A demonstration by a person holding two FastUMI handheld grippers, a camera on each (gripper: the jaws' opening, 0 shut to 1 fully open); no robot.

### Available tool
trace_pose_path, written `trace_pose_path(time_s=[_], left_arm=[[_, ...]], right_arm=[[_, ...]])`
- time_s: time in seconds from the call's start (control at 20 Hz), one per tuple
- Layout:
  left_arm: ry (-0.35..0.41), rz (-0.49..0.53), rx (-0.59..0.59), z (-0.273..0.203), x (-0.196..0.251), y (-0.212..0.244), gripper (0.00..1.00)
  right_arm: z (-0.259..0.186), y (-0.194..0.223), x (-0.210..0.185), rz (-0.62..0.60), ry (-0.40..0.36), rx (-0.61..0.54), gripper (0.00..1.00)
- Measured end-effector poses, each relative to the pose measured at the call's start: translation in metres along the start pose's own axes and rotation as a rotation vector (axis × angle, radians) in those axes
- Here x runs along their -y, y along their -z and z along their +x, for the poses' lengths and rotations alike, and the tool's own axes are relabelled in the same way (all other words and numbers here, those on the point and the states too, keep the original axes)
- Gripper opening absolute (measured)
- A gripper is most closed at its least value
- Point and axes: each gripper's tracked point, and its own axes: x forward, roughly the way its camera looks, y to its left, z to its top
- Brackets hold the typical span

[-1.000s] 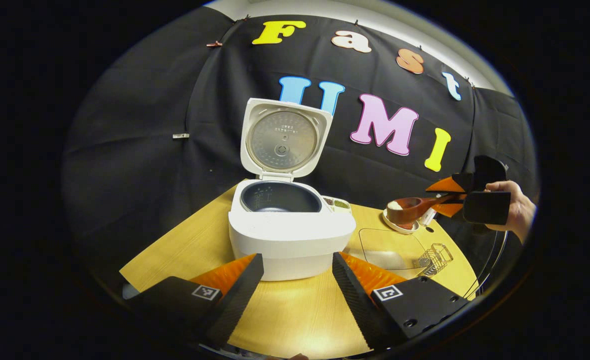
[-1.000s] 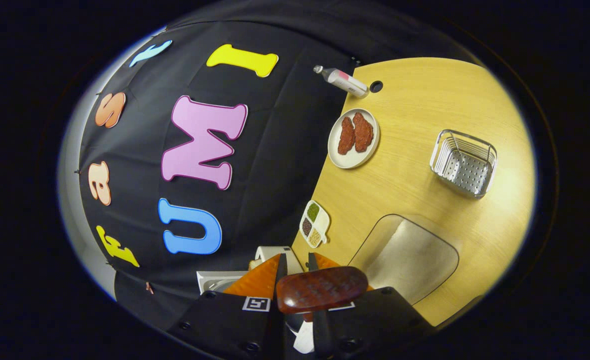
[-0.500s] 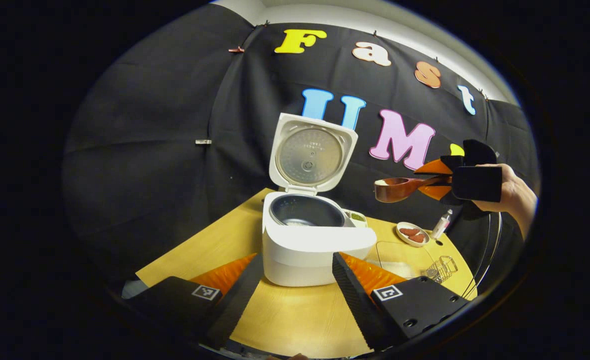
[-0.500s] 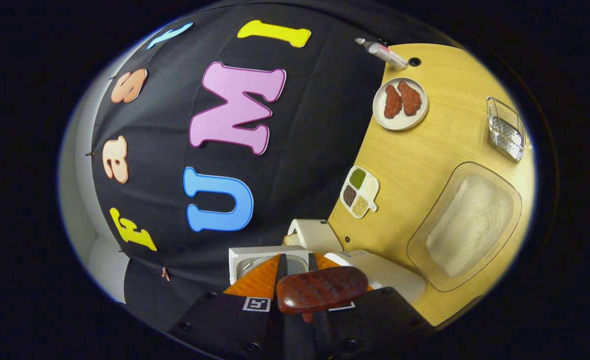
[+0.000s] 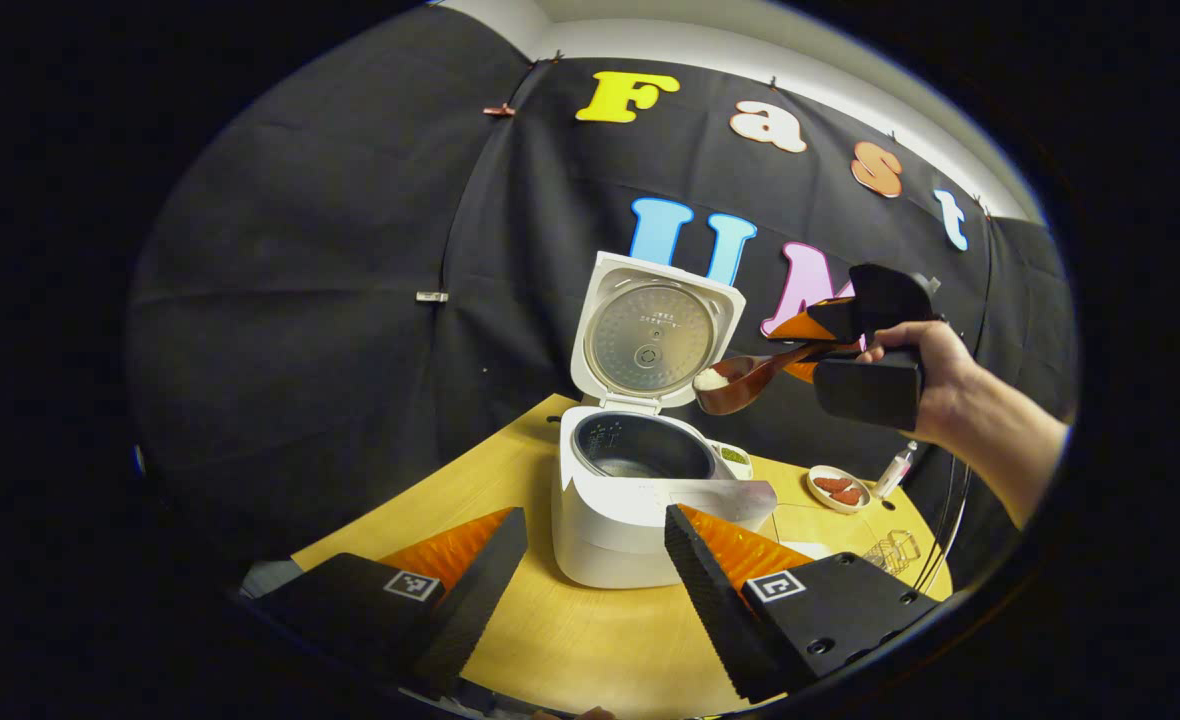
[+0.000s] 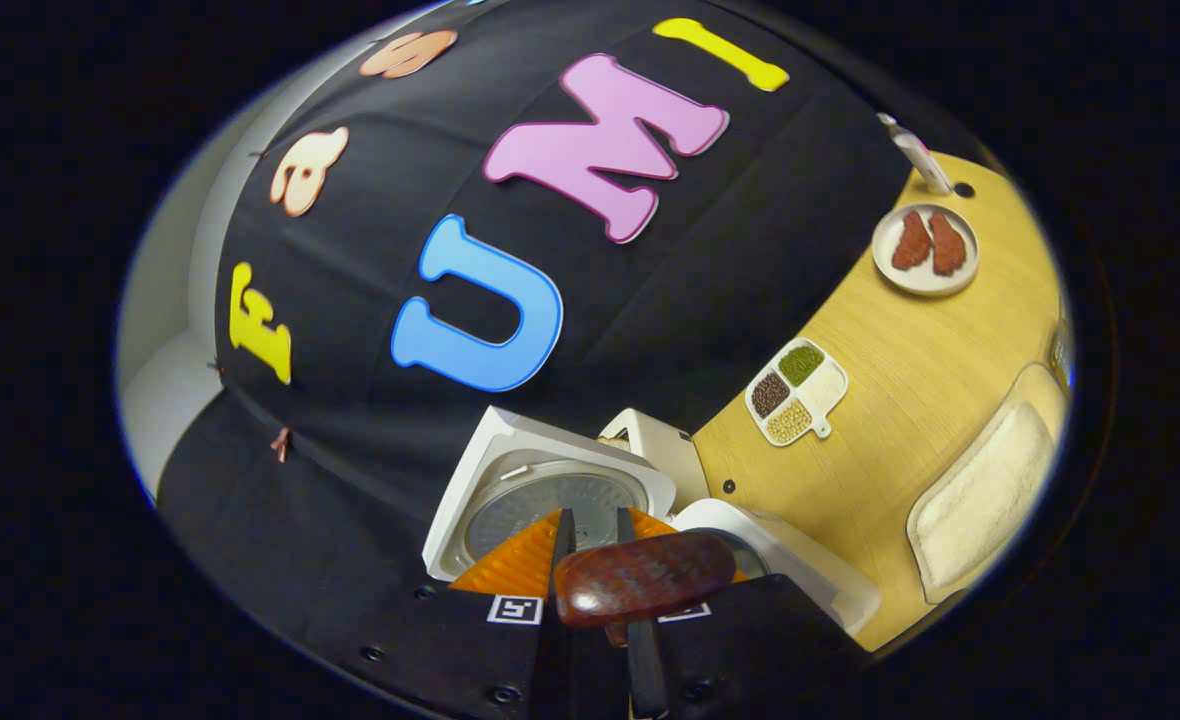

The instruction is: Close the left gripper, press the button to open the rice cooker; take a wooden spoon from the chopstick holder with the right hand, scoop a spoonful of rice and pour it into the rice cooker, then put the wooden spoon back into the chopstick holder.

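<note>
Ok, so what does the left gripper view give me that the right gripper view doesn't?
Left gripper view: the wooden spoon bowl heaped with rice, held up beside the rice cooker, plus the hand holding the right hand-held gripper. Right gripper view: the spoon's handle end gripped close up, and the four-compartment tray from above. Both: the open lid and the plate.

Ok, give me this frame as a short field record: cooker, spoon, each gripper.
rice cooker: lid up, pot exposed
wooden spoon: rice in bowl, held above the cooker's right rim
right gripper: jaws shut on the spoon handle
left gripper: jaws apart, holding nothing, low before the cooker
rice tray: on table
</note>
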Motion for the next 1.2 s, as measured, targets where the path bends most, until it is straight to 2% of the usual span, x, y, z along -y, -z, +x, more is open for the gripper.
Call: trace_pose_path(time_s=[0.25, 0.85, 1.2], left_arm=[[-0.014, -0.034, -0.004, 0.003, -0.018, -0.003, 0.96], [-0.045, -0.03, -0.044, 0.003, -0.038, 0.01, 0.97], [-0.033, -0.023, -0.05, 0.004, -0.033, 0.011, 0.96]], right_arm=[[0.026, 0.03, -0.014, -0.211, -0.028, -0.004, 0.2], [0.078, 0.099, -0.008, -0.671, -0.061, -0.145, 0.2], [0.077, 0.128, -0.03, -1.143, -0.17, -0.157, 0.21]])
